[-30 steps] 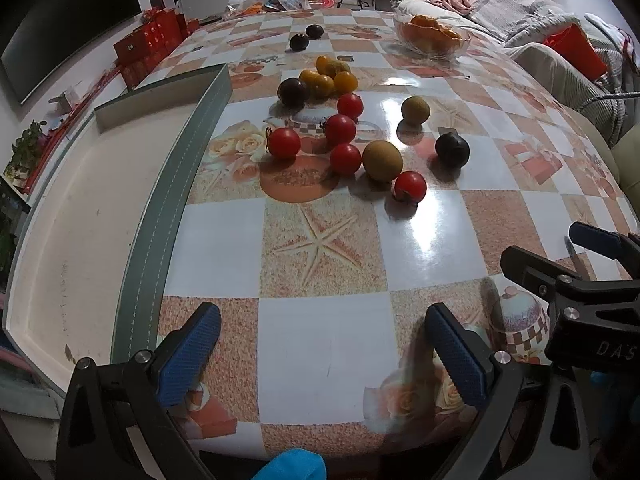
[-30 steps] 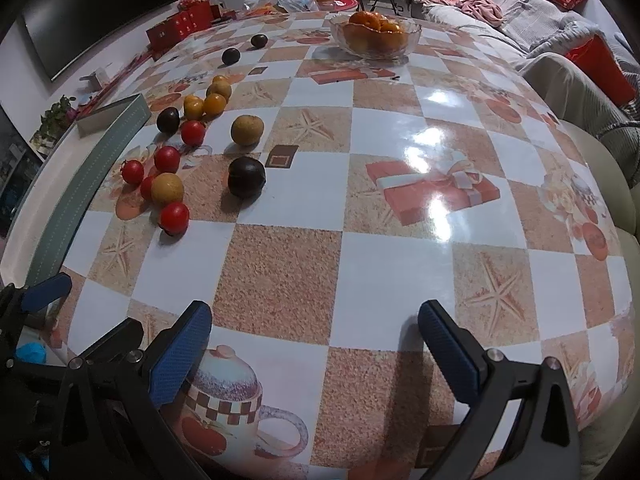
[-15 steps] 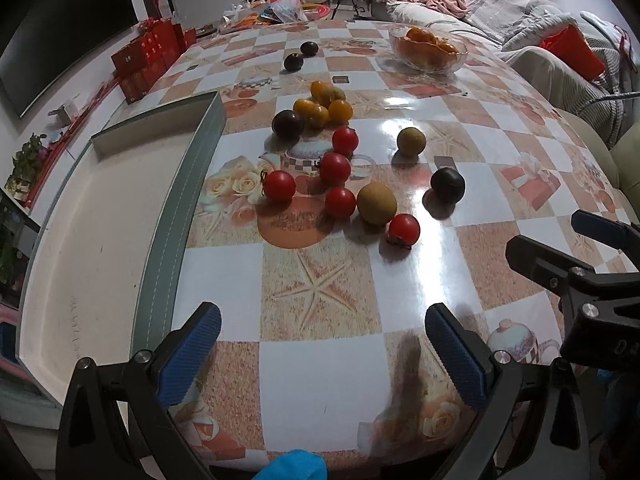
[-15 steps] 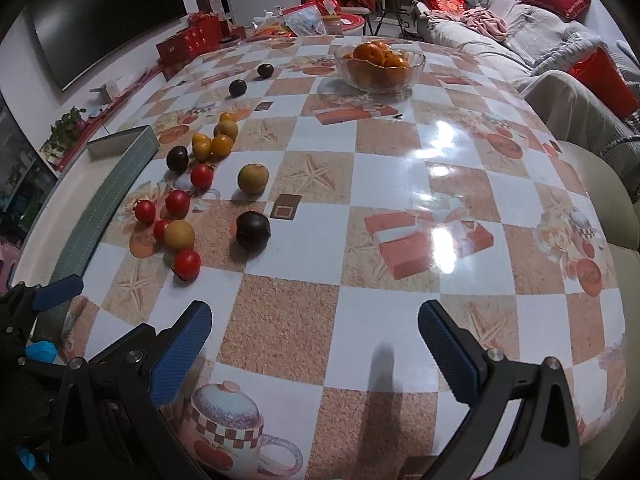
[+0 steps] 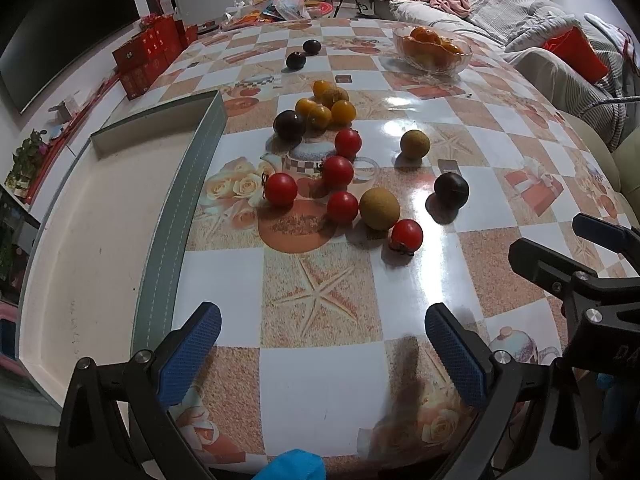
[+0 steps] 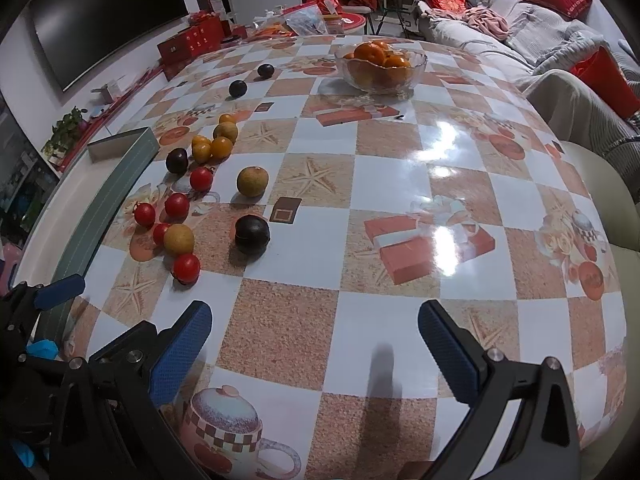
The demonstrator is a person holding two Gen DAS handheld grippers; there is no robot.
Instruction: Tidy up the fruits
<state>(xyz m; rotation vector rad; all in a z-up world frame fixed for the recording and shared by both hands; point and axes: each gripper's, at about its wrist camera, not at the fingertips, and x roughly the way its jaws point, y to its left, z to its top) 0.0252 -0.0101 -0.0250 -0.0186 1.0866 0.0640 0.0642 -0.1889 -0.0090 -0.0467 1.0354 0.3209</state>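
1. Left gripper (image 5: 320,354): jaws spread wide, nothing between the blue pads; sits at the bottom of the left wrist view above the checkered tablecloth (image 5: 320,380).
2. Right gripper (image 6: 316,350): also spread wide and empty, at the bottom of the right wrist view. Its black frame also shows at the right edge of the left wrist view.
3. Loose fruit lies at frame centre of the left wrist view: five red tomatoes, nearest one (image 5: 406,234) touching a large tan fruit (image 5: 379,208); a dark plum (image 5: 451,189) just right of them; a smaller tan fruit (image 5: 415,144) above.
4. Yellow-orange cluster (image 5: 326,107) higher up, with another dark plum (image 5: 290,125) touching its left side. Two more dark plums (image 5: 304,53) lie well apart, toward the top.
5. Glass bowl of oranges (image 5: 432,49): upper right.
6. Shallow green-rimmed tray (image 5: 180,216): left side, beside the tomatoes.
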